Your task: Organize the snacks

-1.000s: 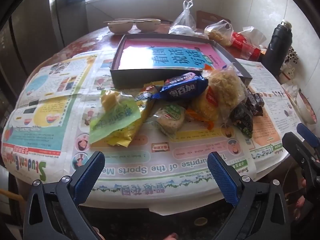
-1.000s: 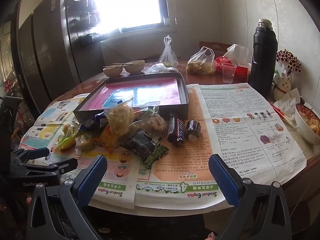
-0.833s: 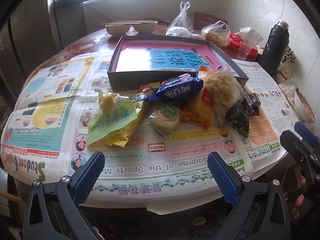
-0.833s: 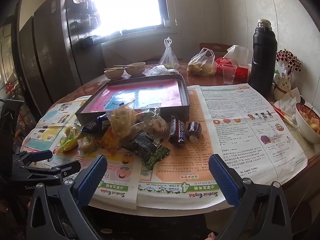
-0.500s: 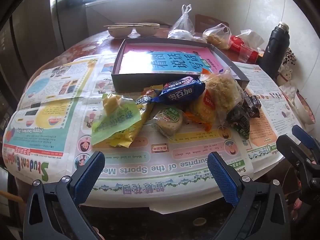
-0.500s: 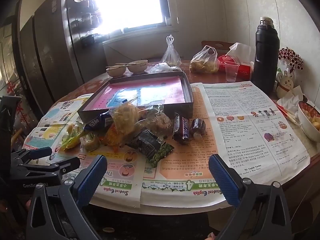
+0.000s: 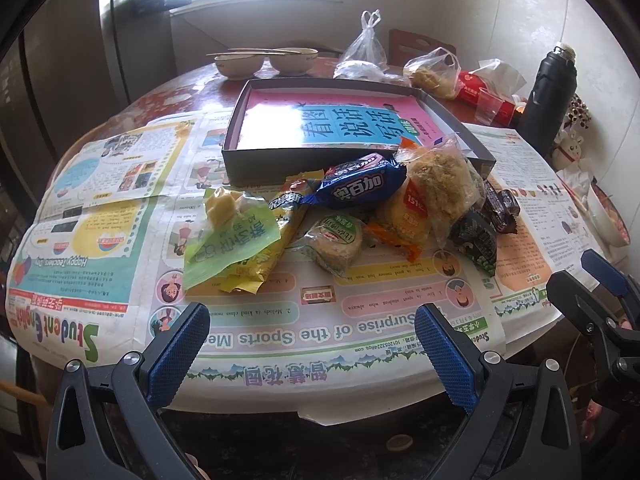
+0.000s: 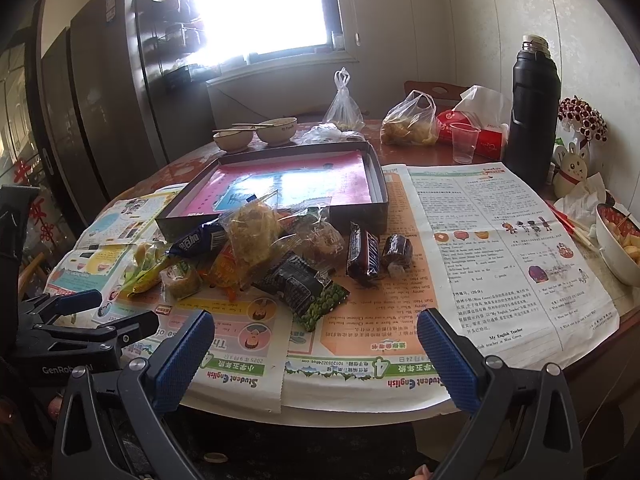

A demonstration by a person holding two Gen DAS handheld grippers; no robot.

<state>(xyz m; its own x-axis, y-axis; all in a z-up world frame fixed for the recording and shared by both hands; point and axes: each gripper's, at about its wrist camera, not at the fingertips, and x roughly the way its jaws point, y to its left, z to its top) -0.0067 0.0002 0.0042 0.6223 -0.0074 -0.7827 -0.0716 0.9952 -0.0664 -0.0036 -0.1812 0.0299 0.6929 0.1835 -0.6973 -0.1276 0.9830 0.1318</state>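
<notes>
Left wrist view: left tool (image 7: 312, 344) spread wide, empty, hanging short of the table (image 7: 168, 92) edge. Ahead on newspaper (image 7: 280, 320), a loose snack pile (image 7: 360, 216) just in front of the dark shallow box (image 7: 256, 156): blue wrapper (image 7: 360, 188) on top, green bag (image 7: 228, 244) at left, round cake (image 7: 338, 238), clear noodle bag (image 7: 440, 188).

Right wrist view: right tool (image 8: 312, 344) likewise spread, gripping nothing. Same pile with black pea packet (image 8: 308, 290) nearest, two dark chocolate bars (image 8: 362, 254) to its right.

Backlit: window (image 8: 264, 4) blown out, glare on box (image 7: 272, 120) liner, room dim, fisheye bends edges, corners black.
</notes>
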